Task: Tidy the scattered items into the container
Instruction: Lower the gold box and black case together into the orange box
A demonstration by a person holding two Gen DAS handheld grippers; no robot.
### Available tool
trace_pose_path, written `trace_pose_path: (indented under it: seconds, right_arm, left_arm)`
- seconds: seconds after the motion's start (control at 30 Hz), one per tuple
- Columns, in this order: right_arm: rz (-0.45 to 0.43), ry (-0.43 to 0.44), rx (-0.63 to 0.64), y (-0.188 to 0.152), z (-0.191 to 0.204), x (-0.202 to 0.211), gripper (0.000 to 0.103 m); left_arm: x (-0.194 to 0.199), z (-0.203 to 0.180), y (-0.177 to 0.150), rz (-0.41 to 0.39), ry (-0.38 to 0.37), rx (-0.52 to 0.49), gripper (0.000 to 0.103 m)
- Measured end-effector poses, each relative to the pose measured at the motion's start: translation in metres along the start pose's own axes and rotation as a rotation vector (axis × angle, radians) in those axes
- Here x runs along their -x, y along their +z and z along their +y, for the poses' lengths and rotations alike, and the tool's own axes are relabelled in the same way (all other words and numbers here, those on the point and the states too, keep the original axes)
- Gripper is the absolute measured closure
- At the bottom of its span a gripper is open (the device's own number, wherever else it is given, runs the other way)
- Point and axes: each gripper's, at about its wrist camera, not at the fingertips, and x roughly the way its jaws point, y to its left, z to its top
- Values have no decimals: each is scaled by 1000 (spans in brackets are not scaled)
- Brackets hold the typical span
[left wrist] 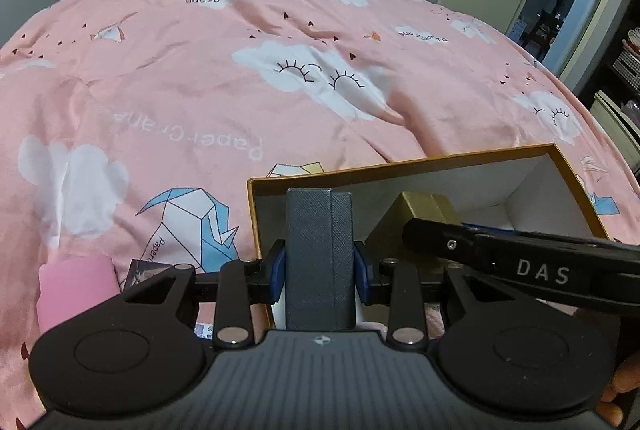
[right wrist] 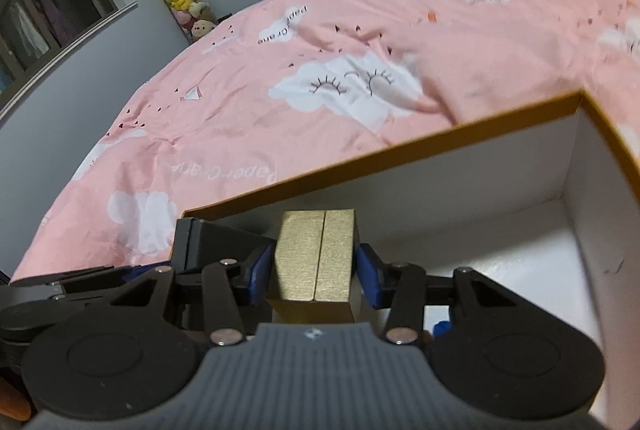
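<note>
Left wrist view: the left gripper (left wrist: 319, 272) is clamped on a grey box (left wrist: 319, 254), its blue pads (left wrist: 277, 272) pressing the two long side faces. The box stands upright in the lower middle of the frame, over the near left corner of the open cardboard box (left wrist: 472, 151), which fills the lower right. The right gripper's arm crosses in from the right edge, with a gold box (left wrist: 416, 214) beyond it inside the white interior. At the lower left edge a pink roll (left wrist: 76, 290) and a small dark packet (left wrist: 141, 270) lie on the pink bedspread (left wrist: 200, 90), outside the container.

In the right wrist view, the right gripper (right wrist: 314, 270) is clenched on the gold box (right wrist: 316, 254) at lower middle, pads flat on its sides, above the container's white floor (right wrist: 500, 238).

Both small boxes look rigid, flat-sided and probably light, with a seam down the front that suggests a lid. The grey one's textured skin should give good friction; the gold one looks smoother and may slip more easily. Holding across the sides at mid-height, as now, seems sound. The pink roll looks soft and would likely squash under pressure.
</note>
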Motion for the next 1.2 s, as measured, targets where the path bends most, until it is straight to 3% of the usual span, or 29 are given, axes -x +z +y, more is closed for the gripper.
trace_pose_path:
  seconds: [0.2,0.53,0.77,0.97,1.2]
  right_arm:
    - [41,-16,-21,-4,-2,-15,54]
    - [66,-1,-48,-5,-3,-21,54]
    - [68,-21,-8,-4,10,-30,54]
    - [89,-27,26,-5,27,-41,54]
    - [107,-45,71,-10,41,-49,54]
  left_arm:
    - [1,-1,2,10,11,3,63]
    - [9,4,0,15,-52,36,56]
    - [42,19,-2,-67,-86,74,55]
    - [51,40,-8,-79,-73,138,64]
    - [43,50,-16,-43,-64,156,65]
